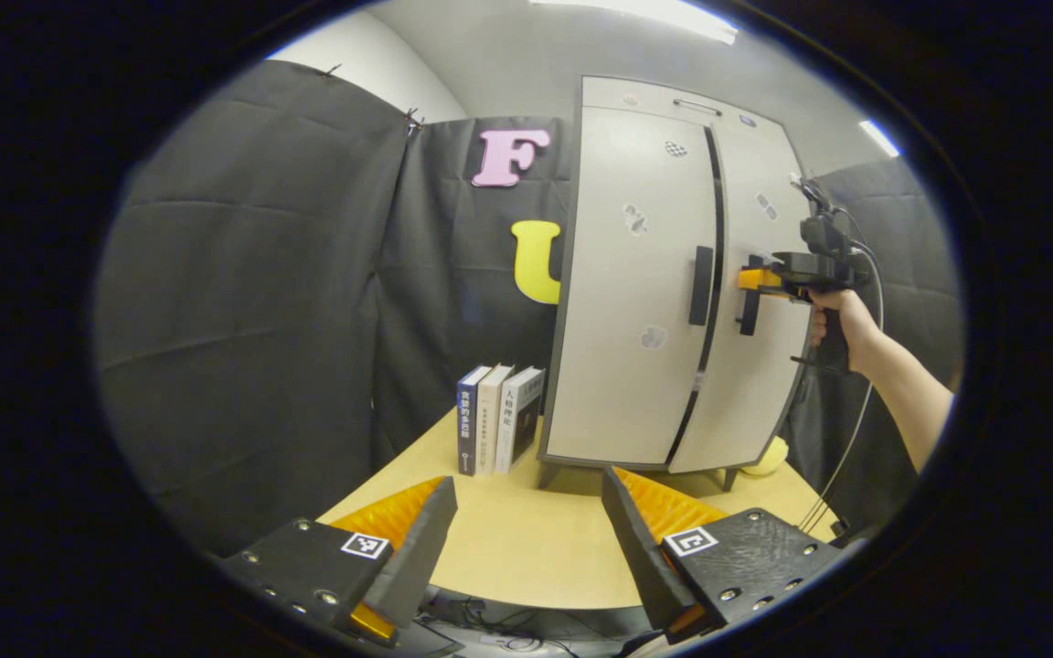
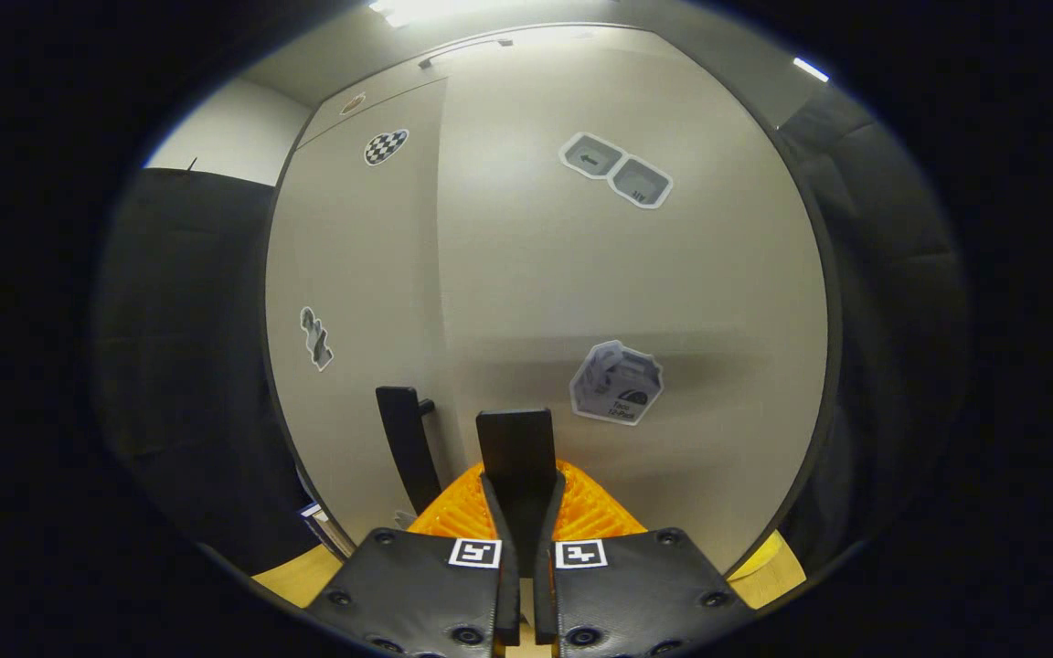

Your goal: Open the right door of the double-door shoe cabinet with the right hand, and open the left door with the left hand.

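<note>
Left gripper view: the left claw (image 1: 526,539) hangs spread wide above the tan worktop (image 1: 526,557), well short of the shoe cabinet (image 1: 664,283) standing at the far side. Three books (image 1: 497,419) stand upright just left of the cabinet. A hand (image 1: 842,324) holds the right claw (image 1: 750,283) against the right door's handle (image 1: 749,302); the left door's handle (image 1: 700,285) is untouched.

Right gripper view: the right claw (image 2: 519,512) is pinched on the right door's black handle (image 2: 515,457), both fingers pressing its sides. The left door's handle (image 2: 406,443) stands just beside it. Stickers (image 2: 616,382) dot the pale doors.
</note>
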The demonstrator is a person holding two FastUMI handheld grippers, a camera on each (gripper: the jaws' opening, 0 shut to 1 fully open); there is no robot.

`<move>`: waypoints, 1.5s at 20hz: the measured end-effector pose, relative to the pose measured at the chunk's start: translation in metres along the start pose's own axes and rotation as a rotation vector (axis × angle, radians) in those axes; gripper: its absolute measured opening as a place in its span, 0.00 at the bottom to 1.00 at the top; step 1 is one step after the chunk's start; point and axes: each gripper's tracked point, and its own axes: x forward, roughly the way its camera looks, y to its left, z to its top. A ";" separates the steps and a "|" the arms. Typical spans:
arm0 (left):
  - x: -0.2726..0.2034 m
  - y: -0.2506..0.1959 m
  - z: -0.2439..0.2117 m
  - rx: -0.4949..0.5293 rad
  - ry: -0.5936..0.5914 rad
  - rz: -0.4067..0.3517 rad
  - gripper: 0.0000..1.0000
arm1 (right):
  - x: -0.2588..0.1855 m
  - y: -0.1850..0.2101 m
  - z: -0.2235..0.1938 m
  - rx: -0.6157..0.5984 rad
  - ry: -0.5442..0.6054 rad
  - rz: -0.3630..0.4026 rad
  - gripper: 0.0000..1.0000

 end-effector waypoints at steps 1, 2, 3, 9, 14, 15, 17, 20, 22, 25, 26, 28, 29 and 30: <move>0.000 -0.001 -0.003 0.005 0.003 -0.003 0.93 | -0.005 0.000 0.000 -0.004 -0.003 0.006 0.08; 0.001 -0.003 -0.003 0.010 0.005 -0.006 0.93 | -0.010 -0.001 0.000 -0.011 -0.002 0.013 0.08; 0.000 -0.005 -0.004 0.014 0.007 -0.012 0.93 | -0.014 -0.001 -0.001 -0.011 0.002 0.021 0.08; 0.005 -0.020 -0.004 0.017 0.010 -0.049 0.93 | -0.039 -0.005 -0.004 -0.010 0.015 0.059 0.07; 0.010 -0.036 -0.005 0.017 0.012 -0.083 0.93 | -0.064 -0.013 -0.006 -0.016 0.034 0.088 0.07; 0.009 -0.040 -0.005 0.019 0.013 -0.089 0.93 | -0.074 -0.017 -0.006 -0.018 0.034 0.085 0.07; 0.008 -0.045 -0.006 0.022 0.017 -0.100 0.93 | -0.084 -0.023 -0.005 -0.019 0.033 0.077 0.07; 0.012 -0.052 -0.008 0.031 0.022 -0.119 0.94 | -0.103 -0.036 -0.007 -0.013 0.034 0.071 0.07; 0.015 -0.056 -0.009 0.036 0.024 -0.134 0.93 | -0.112 -0.044 -0.007 -0.010 0.032 0.063 0.07; 0.020 -0.063 -0.010 0.036 0.028 -0.156 0.93 | -0.125 -0.056 -0.006 0.000 0.027 0.046 0.07; 0.020 -0.066 -0.008 0.039 0.026 -0.164 0.93 | -0.130 -0.060 -0.007 0.008 0.026 0.040 0.07; 0.022 -0.070 -0.006 0.048 0.017 -0.174 0.93 | -0.135 -0.066 -0.006 0.022 0.025 0.029 0.07; 0.021 -0.071 -0.007 0.051 0.017 -0.178 0.93 | -0.137 -0.070 -0.006 0.035 0.030 0.026 0.07; 0.022 -0.072 -0.008 0.050 0.020 -0.181 0.93 | -0.136 -0.072 -0.006 0.044 0.033 0.024 0.07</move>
